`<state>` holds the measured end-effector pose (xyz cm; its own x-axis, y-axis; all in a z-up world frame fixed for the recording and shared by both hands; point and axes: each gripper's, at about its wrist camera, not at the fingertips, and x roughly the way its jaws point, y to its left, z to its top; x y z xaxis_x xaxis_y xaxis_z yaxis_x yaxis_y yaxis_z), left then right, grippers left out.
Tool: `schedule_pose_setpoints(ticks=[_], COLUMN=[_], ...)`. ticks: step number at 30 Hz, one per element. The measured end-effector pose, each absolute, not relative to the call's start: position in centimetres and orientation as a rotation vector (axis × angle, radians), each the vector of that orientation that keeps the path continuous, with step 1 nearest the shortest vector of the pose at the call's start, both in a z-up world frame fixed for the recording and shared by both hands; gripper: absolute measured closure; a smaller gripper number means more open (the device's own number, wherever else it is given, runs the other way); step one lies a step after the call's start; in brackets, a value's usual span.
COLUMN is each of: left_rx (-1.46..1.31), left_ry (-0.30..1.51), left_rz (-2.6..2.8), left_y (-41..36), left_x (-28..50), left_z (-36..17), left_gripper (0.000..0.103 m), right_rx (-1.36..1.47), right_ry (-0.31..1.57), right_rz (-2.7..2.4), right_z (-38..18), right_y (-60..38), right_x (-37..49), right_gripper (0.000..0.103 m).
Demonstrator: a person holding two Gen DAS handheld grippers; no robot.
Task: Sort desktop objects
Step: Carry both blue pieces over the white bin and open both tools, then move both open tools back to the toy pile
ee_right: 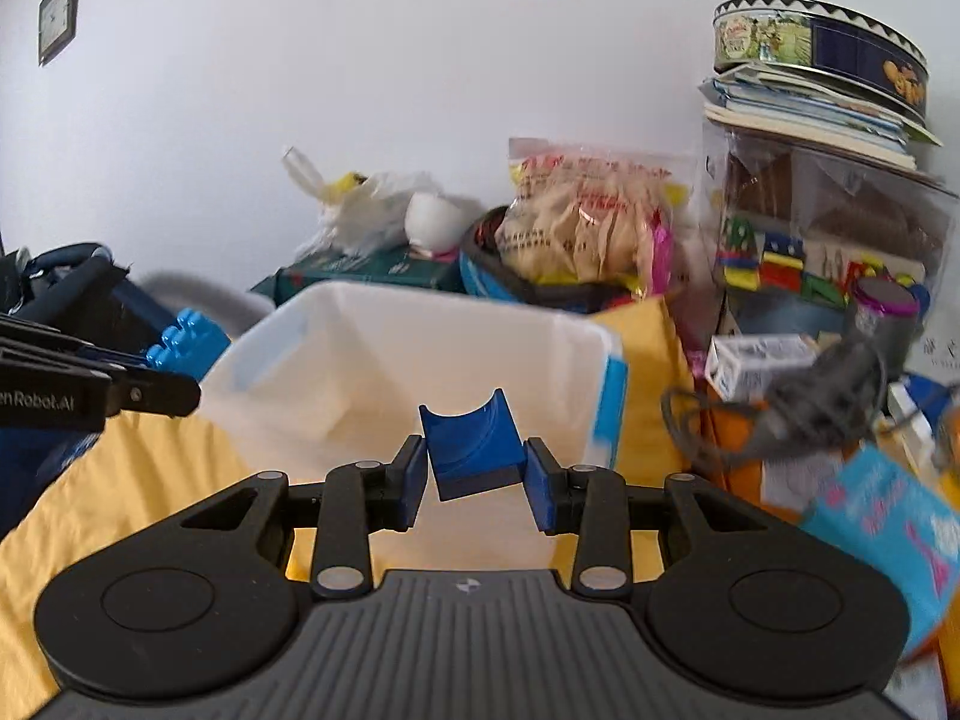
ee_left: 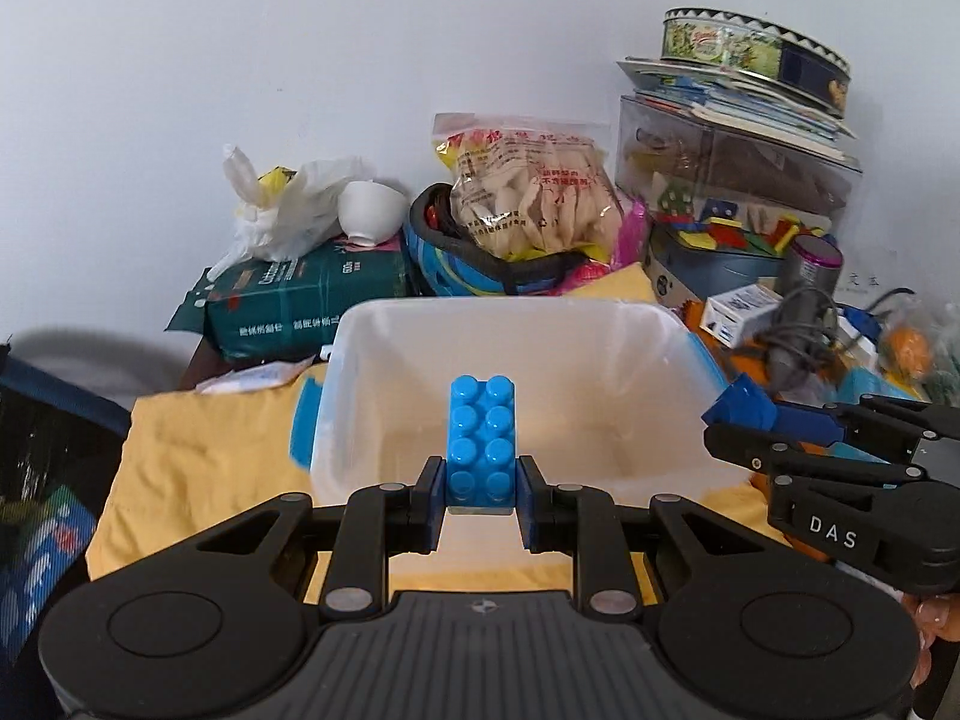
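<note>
Just ahead of both tools sits the white plastic bin (ee_left: 510, 360), seemingly empty, on a yellow cloth. The left tool (ee_left: 480, 495) is clamped on a light-blue studded building brick (ee_left: 483, 441); the right tool (ee_right: 477, 483) grips a dark-blue arched block (ee_right: 471, 450). Both pieces hang short of the bin's near rim, so this looks like the carry stage; next, each tool should reach over the rim and let go. Legible print: "DAS" and "enRobot.AI" on tool housings.
</note>
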<state>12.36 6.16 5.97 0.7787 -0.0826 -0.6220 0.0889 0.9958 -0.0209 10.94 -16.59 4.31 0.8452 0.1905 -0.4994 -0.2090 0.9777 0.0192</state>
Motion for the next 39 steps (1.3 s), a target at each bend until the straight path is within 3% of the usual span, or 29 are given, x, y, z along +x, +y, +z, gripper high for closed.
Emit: schedule_pose_setpoints(ticks=[11,25,33,39], left_rx=[0.035,0.031,0.012,-0.019], left_ry=[0.792,0.843,0.775,0.734], left_rz=[-0.051,-0.041,-0.052,-0.079], left_y=[6.4,6.4,6.3,6.1], left_x=[19.1,20.5,18.2,14.2], left_z=[1.9,0.2,2.5,3.9], left_gripper=[0.076,0.076,0.073,0.07], right_rx=[-0.003,-0.027,-0.035,-0.031], right_ry=[0.616,0.684,0.653,0.617], right_rz=[0.201,0.19,0.18,0.193], right_z=[3.0,1.4,2.7,4.3], right_y=[-15.4,-14.7,-14.6,-14.4], right_x=[17.1,18.4,17.6,15.5], right_gripper=[0.064,0.062,0.055,0.045])
